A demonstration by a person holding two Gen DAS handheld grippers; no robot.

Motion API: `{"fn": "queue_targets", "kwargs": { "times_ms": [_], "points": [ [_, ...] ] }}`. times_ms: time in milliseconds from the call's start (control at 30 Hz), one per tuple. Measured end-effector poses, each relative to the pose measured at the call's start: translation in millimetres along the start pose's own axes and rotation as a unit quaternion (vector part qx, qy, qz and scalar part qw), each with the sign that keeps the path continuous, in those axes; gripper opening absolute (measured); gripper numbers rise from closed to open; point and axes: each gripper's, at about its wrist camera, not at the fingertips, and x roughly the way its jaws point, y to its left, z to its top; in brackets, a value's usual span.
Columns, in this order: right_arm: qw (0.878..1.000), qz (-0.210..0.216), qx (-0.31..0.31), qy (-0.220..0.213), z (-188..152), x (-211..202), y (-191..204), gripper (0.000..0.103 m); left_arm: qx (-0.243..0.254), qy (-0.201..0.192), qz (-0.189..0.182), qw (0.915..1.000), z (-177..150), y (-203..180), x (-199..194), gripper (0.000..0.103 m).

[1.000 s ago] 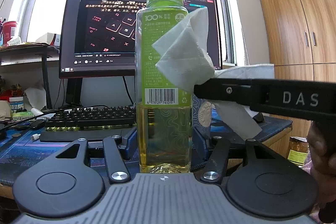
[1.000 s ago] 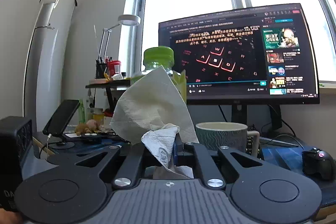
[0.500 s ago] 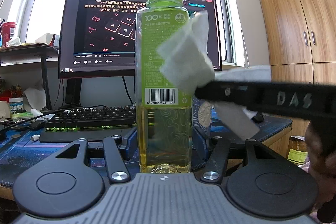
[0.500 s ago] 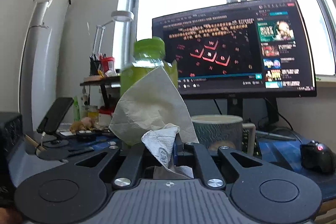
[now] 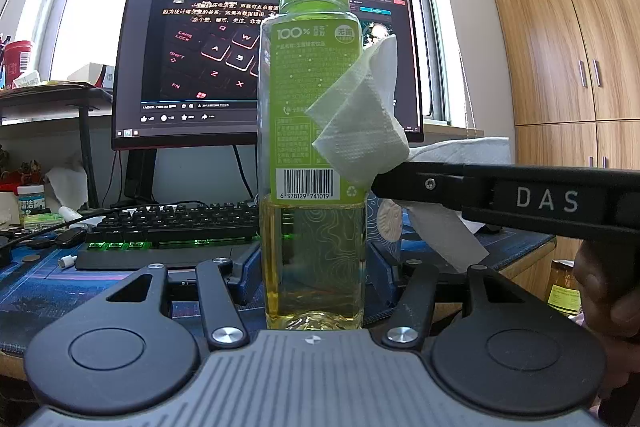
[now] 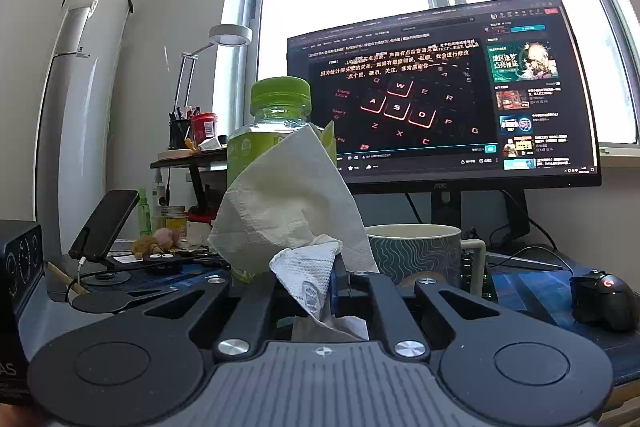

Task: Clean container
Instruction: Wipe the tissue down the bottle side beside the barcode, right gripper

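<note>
A clear bottle [image 5: 312, 131] with a green cap, a green label and yellow liquid in its lower half stands upright between the fingers of my left gripper [image 5: 314, 267], which is shut on its lower part. From the right, my right gripper [image 5: 384, 183] reaches in level, shut on a crumpled white tissue [image 5: 360, 123] that presses on the bottle's right side over the label. In the right wrist view the tissue [image 6: 292, 203] fans up from my right gripper [image 6: 340, 275] and covers most of the bottle [image 6: 280, 99] behind it.
A monitor [image 5: 192, 59] and a keyboard [image 5: 172, 223] stand behind the bottle on the desk. A patterned mug [image 6: 416, 251] sits right of the tissue, with a mouse [image 6: 604, 299] farther right. A phone on a stand [image 6: 108, 223] is at the left. Wooden cupboards [image 5: 560, 27] fill the right.
The tissue in my right gripper has slid slightly down the bottle's side, after a blurred rubbing motion half a second ago. The bottle and my left gripper have not moved.
</note>
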Motion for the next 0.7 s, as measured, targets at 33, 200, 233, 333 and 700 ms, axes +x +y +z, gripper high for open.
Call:
{"fn": "queue_targets", "kwargs": {
  "times_ms": [33,200,233,333,700],
  "points": [
    [1.000,0.000,-0.002,-0.001,0.5,-0.6,0.8,0.008,0.000,0.000,0.000,1.0000,-0.1,-0.1,-0.1,0.059],
    [1.000,0.008,-0.009,-0.013,6.3,-7.2,6.8,0.009,-0.001,0.000,0.000,1.0000,-0.4,0.6,-0.1,0.059],
    [1.000,0.009,-0.011,-0.016,7.3,-8.1,8.1,0.009,-0.002,0.000,0.000,1.0000,-0.3,0.8,-0.1,0.058],
    [1.000,0.009,-0.009,-0.014,6.6,-6.4,7.4,0.008,-0.002,0.000,0.000,1.0000,-0.4,0.7,-0.6,0.058],
    [1.000,-0.005,-0.009,0.007,-1.0,0.8,1.9,0.009,-0.001,-0.001,0.001,1.0000,-0.8,0.3,-1.0,0.059]
  ]
}}
